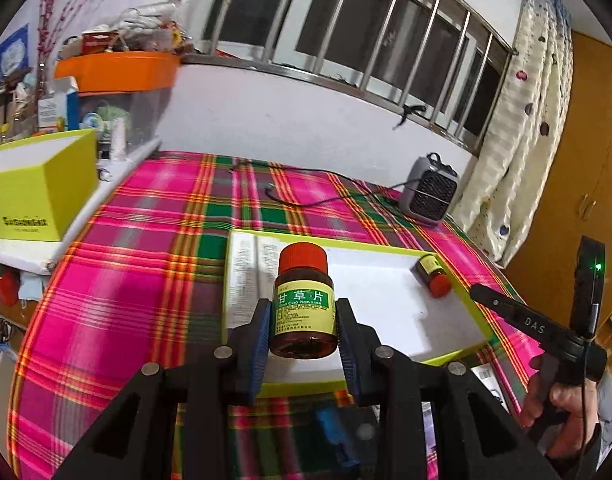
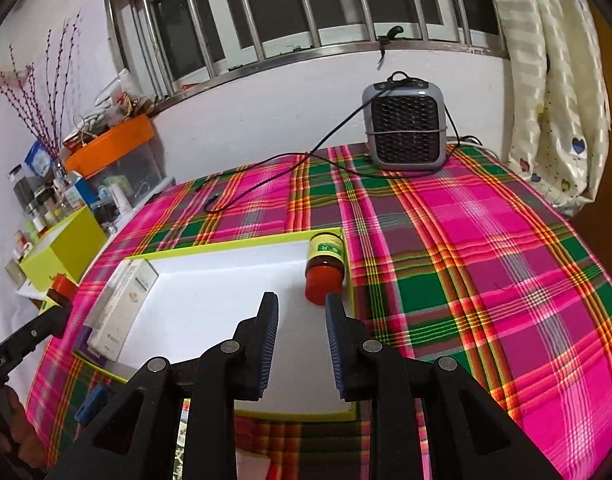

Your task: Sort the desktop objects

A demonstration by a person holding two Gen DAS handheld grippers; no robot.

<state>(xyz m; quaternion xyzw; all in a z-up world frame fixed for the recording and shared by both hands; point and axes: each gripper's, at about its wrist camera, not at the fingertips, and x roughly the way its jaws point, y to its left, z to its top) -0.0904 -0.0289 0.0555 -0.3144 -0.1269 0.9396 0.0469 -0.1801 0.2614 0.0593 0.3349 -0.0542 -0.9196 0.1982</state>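
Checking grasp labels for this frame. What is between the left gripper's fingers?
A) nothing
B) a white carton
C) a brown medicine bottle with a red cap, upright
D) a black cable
C: in the left wrist view the left gripper has its blue pads against the sides of the upright medicine bottle, above the white tray; a second bottle lies on its side in the tray's far right corner.

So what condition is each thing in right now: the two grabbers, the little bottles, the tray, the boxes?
Left gripper: shut on the held bottle.
Held bottle: upright, red cap on, above the tray.
Right gripper: jaws apart, nothing between them.
Second bottle: lying on its side in the tray, capped.
Tray: open, white inside.
White carton: lying flat in the tray, closed.
Green box: open-topped.
Heater: upright, cord attached.
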